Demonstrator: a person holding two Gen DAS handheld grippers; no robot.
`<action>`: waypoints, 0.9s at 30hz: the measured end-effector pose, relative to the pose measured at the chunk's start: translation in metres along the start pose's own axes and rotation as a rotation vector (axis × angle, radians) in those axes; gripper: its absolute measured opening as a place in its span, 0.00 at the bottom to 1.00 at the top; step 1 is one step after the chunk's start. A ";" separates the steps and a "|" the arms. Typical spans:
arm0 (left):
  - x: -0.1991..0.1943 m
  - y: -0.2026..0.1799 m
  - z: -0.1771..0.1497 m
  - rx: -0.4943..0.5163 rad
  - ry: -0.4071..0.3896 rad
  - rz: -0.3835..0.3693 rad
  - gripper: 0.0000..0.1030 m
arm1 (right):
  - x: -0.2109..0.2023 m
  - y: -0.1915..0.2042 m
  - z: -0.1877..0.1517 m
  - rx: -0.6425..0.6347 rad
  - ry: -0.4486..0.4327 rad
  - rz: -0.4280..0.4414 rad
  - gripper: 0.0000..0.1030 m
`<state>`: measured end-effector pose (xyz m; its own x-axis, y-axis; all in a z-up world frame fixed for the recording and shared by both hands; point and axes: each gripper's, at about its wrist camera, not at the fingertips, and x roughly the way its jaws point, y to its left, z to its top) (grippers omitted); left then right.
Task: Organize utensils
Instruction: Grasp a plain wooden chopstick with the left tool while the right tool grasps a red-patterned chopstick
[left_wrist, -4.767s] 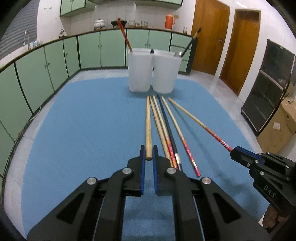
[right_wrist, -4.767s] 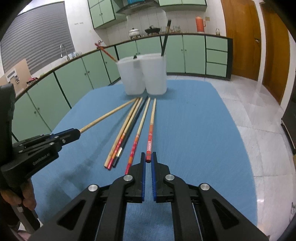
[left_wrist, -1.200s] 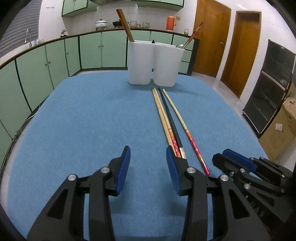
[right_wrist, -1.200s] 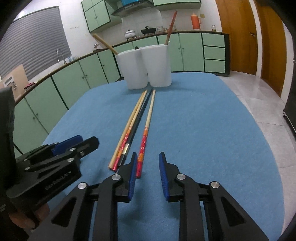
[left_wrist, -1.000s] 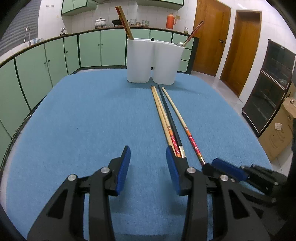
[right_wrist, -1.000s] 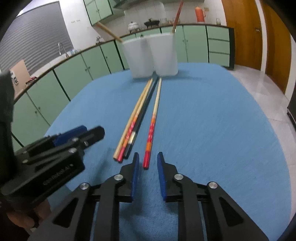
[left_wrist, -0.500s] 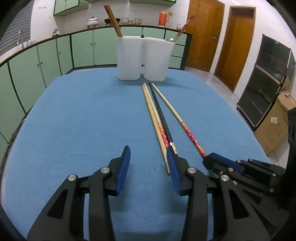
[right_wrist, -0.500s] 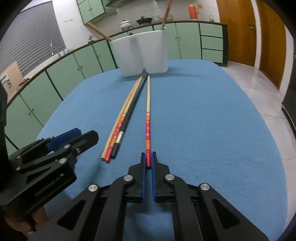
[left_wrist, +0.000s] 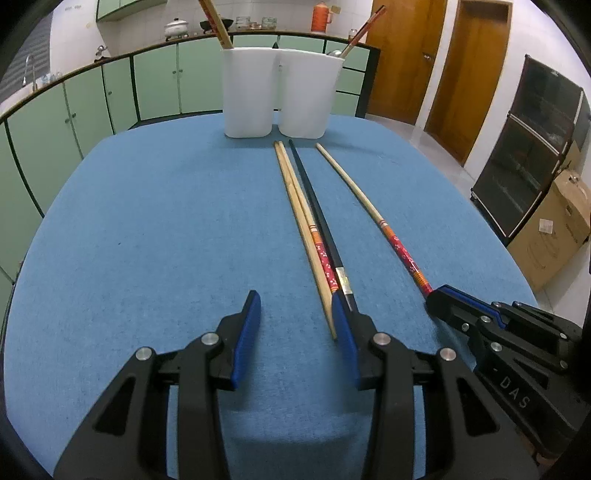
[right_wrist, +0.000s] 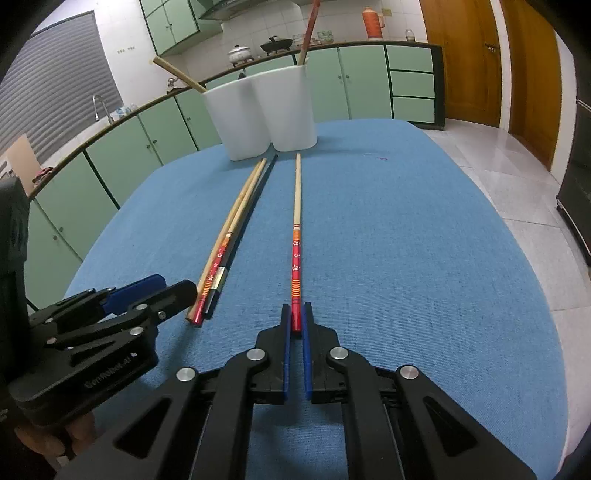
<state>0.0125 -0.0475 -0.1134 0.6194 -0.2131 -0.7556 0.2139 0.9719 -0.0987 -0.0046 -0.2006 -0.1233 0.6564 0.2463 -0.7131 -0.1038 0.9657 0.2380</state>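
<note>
My right gripper (right_wrist: 294, 325) is shut on the red end of a red-patterned chopstick (right_wrist: 296, 236), which also shows in the left wrist view (left_wrist: 373, 214); its far tip still lies on the blue mat. My left gripper (left_wrist: 295, 317) is open and empty, just left of a bundle of three chopsticks (left_wrist: 314, 236): a plain wooden one, a red-patterned one and a black one. The bundle also shows in the right wrist view (right_wrist: 229, 240). Two white holders (left_wrist: 277, 98) stand at the far end, each with chopsticks leaning inside.
The blue mat (left_wrist: 147, 229) covers the table; its edges drop off left and right. Green cabinets (left_wrist: 74, 110) ring the back. Wooden doors (left_wrist: 443, 66) and a cardboard box (left_wrist: 554, 229) are at the right.
My right gripper shut on the red-patterned chopstick's end and pulled it away from the bundle to the right. My left gripper stayed open and edged toward the bundle.
</note>
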 end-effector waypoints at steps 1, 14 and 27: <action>0.001 -0.001 0.000 0.003 0.004 -0.002 0.38 | 0.000 0.000 0.000 0.001 -0.001 0.001 0.05; -0.004 0.006 -0.001 -0.048 -0.004 0.058 0.29 | -0.005 -0.004 -0.002 0.006 -0.011 -0.007 0.05; -0.008 0.003 -0.010 -0.028 0.014 0.042 0.30 | -0.008 -0.003 -0.008 -0.013 -0.002 -0.016 0.06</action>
<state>0.0012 -0.0415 -0.1141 0.6171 -0.1707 -0.7682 0.1669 0.9824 -0.0842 -0.0159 -0.2050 -0.1236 0.6595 0.2309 -0.7153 -0.1028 0.9704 0.2185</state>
